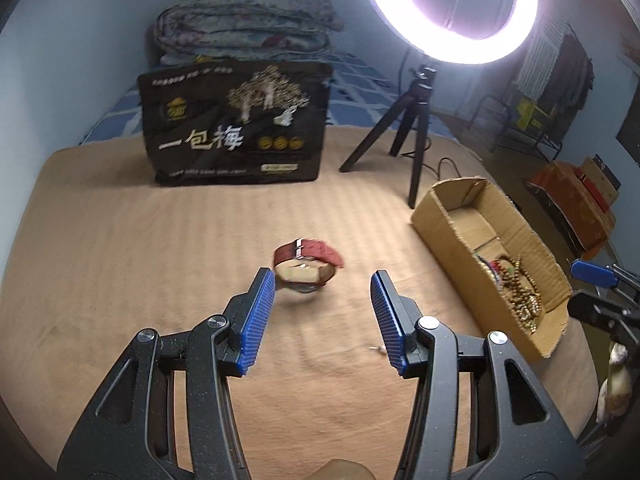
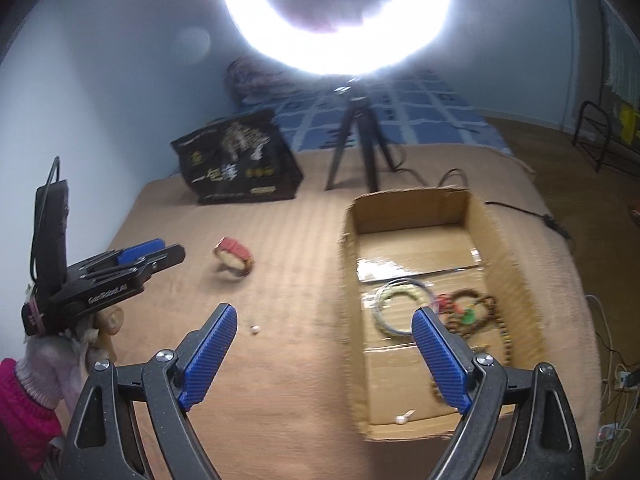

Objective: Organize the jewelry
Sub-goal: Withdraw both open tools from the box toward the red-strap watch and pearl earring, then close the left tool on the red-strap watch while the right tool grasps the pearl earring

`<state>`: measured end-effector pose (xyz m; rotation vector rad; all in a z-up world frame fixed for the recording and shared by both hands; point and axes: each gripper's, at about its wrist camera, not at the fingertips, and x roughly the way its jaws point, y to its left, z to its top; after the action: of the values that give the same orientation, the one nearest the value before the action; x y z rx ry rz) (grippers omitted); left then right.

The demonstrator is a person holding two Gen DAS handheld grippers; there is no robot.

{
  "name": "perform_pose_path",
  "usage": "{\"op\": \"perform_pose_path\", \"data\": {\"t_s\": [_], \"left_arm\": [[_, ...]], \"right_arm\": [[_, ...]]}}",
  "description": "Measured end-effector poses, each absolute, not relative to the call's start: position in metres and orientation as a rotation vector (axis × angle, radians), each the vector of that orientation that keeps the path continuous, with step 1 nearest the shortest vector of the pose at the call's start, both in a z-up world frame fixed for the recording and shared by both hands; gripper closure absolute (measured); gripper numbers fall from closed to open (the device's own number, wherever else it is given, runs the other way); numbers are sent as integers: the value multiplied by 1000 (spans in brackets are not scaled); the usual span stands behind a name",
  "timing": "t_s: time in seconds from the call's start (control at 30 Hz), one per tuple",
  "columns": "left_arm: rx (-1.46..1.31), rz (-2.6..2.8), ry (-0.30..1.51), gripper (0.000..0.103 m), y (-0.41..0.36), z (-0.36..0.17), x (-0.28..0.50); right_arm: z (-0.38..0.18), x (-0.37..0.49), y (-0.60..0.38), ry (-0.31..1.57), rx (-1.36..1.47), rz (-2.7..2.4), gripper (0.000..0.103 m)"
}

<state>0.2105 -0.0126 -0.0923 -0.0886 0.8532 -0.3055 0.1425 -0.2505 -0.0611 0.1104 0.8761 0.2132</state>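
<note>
Red-strapped wristwatch (image 1: 307,264) on tan blanket (image 1: 160,280), just ahead of left gripper (image 1: 322,304); open cardboard box (image 1: 436,216) holding wooden bead strands (image 1: 520,292) to its right; black printed bag (image 1: 234,120) far ahead.

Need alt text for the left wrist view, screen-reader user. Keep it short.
The open left gripper points at a red-strapped watch lying on a tan blanket, the watch just beyond the jaws and not held. To the right sits an open cardboard box holding bead bracelets; behind stand a black bag and a lit ring light on a tripod.
</note>
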Motion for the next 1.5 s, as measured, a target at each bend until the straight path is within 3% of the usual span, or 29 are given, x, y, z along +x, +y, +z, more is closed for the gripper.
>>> {"op": "perform_pose_path", "data": {"t_s": [0.2, 0.77, 1.5], "left_arm": [[-87, -296, 873, 52, 0, -106, 217], [-48, -295, 911, 52, 2, -150, 254], [-34, -330, 904, 52, -13, -178, 283]], "right_arm": [[-80, 150, -224, 908, 95, 260, 15], [-146, 179, -174, 1044, 34, 326, 52], [-167, 203, -154, 1074, -38, 350, 66]]}}
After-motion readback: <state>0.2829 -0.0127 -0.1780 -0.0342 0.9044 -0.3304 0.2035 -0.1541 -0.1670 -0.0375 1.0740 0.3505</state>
